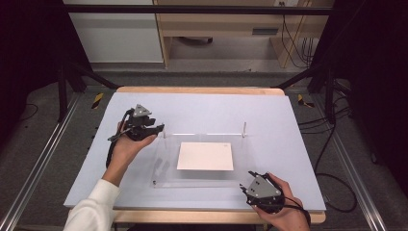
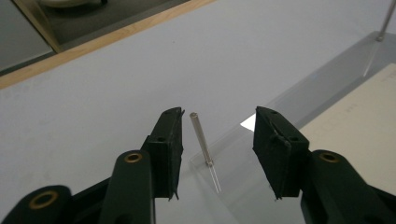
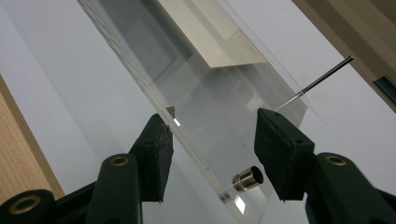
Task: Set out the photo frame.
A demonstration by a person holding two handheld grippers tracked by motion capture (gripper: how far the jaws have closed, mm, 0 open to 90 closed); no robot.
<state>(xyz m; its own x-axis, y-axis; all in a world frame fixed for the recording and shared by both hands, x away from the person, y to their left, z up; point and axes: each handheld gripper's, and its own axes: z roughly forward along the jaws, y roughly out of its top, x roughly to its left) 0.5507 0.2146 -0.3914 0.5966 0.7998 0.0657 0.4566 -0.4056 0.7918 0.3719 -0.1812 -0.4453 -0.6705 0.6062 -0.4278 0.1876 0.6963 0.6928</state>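
Lower right of the high view: our right claw (image 1: 253,185) sits at the near right corner of a clear plastic sheet (image 1: 166,163) lying on the counter (image 1: 284,125). In the right gripper view the jaws stand spread, with the sheet's edge running up between them and a short metal stud (image 3: 247,178) on the sheet just inside the right jaw. Nothing is pinched.

Centre of the high view: a sheet of white paper (image 1: 205,156) lies flat under or on the clear sheet; we cannot tell which.

Left of centre, farther off: our left claw (image 1: 155,129) is at the far left corner. In the left gripper view its jaws are spread on either side of a thin upright metal pin (image 2: 201,137), which stands close to the left jaw but not touching. A matching pin (image 1: 244,129) stands at the far right corner.

Judgement: each claw straddles its own corner; the sheet's long axis runs left to right between them, so a two-handed lift looks likely.
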